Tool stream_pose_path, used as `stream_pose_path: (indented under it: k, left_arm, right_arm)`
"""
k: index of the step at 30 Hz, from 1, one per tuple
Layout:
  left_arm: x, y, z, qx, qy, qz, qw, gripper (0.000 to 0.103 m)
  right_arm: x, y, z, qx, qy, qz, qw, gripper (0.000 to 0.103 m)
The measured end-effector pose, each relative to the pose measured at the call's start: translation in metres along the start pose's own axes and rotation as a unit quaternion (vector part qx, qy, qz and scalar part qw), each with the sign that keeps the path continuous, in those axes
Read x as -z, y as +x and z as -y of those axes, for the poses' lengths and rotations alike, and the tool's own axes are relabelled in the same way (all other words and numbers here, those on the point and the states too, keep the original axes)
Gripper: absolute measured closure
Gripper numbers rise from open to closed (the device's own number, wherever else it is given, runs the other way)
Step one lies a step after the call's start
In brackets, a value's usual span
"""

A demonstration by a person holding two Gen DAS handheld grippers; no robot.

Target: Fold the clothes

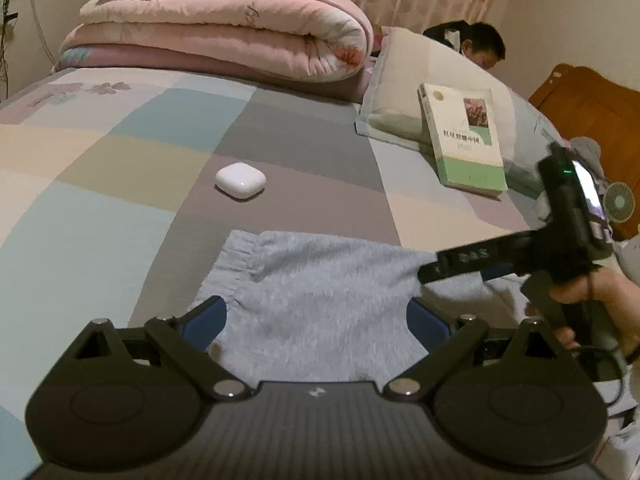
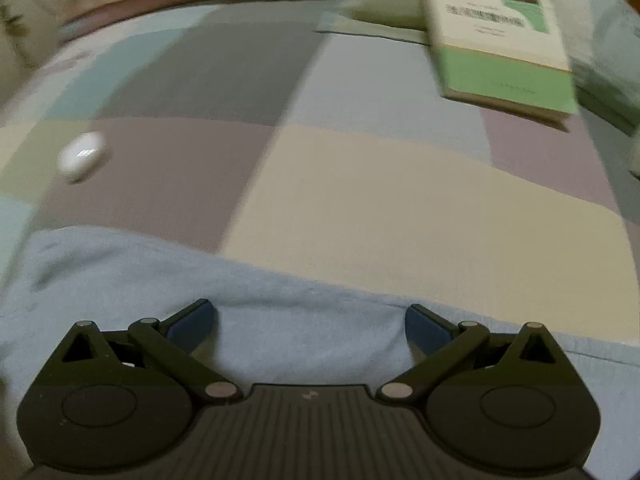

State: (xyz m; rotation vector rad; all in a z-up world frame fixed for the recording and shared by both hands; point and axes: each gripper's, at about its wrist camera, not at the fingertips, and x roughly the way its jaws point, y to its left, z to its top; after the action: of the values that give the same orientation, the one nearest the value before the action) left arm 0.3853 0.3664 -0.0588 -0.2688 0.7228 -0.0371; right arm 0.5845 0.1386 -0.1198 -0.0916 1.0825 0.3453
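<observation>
A light blue fleecy garment (image 1: pixel 320 296) with a gathered elastic edge lies on the patchwork bed sheet (image 1: pixel 120 168). My left gripper (image 1: pixel 316 320) is open above it, blue pads spread wide over the cloth. My right gripper shows from the side in the left wrist view (image 1: pixel 428 276), held in a hand at the garment's right edge. In the right wrist view the right gripper (image 2: pixel 310 324) is open over the same garment (image 2: pixel 280 320), holding nothing. That view is blurred.
A white earbud case (image 1: pixel 241 181) lies on the sheet beyond the garment. A green and white book (image 1: pixel 464 140) leans on a pillow (image 1: pixel 420 80) at right. A folded pink quilt (image 1: pixel 224 36) sits at the back. A person's head (image 1: pixel 480 46) shows behind the pillow.
</observation>
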Motion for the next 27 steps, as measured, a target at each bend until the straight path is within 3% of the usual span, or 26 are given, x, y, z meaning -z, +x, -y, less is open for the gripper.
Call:
stream_pose_path:
  k: [3, 6, 8, 10, 16, 22, 25, 27]
  left_arm:
    - [0.0, -0.005, -0.006, 0.013, -0.009, 0.003, 0.9999, 0.007]
    - [0.0, -0.01, -0.014, 0.01, -0.021, 0.007, 0.9997, 0.007]
    - [0.0, -0.011, -0.02, 0.008, -0.031, 0.009, 0.9995, 0.007]
    - [0.0, -0.012, -0.026, 0.015, -0.041, 0.012, 0.999, 0.007]
    - [0.0, -0.007, -0.028, 0.014, -0.047, 0.011, 0.9988, 0.007]
    - [0.0, -0.004, -0.029, 0.011, -0.044, 0.007, 0.9989, 0.007]
    - [0.001, -0.001, -0.032, 0.002, -0.044, 0.0, 0.999, 0.007]
    - [0.002, 0.0, -0.036, -0.012, -0.051, -0.002, 0.9986, 0.007]
  right_arm:
    - [0.004, -0.019, -0.017, -0.063, -0.05, -0.011, 0.997, 0.0]
    - [0.008, -0.03, -0.038, -0.135, -0.109, 0.001, 0.985, 0.0]
    - [0.009, -0.032, -0.044, -0.142, -0.144, 0.028, 0.979, 0.003]
    - [0.008, -0.031, -0.048, -0.14, -0.174, 0.052, 0.973, 0.02]
    - [-0.022, -0.007, -0.045, -0.158, -0.194, 0.09, 0.964, 0.045]
    - [-0.051, 0.035, -0.061, -0.223, -0.173, 0.1, 0.954, 0.047]
    - [-0.044, 0.046, -0.076, -0.245, -0.211, 0.095, 0.942, 0.047]
    - [-0.036, 0.051, -0.086, -0.236, -0.244, 0.095, 0.936, 0.045]
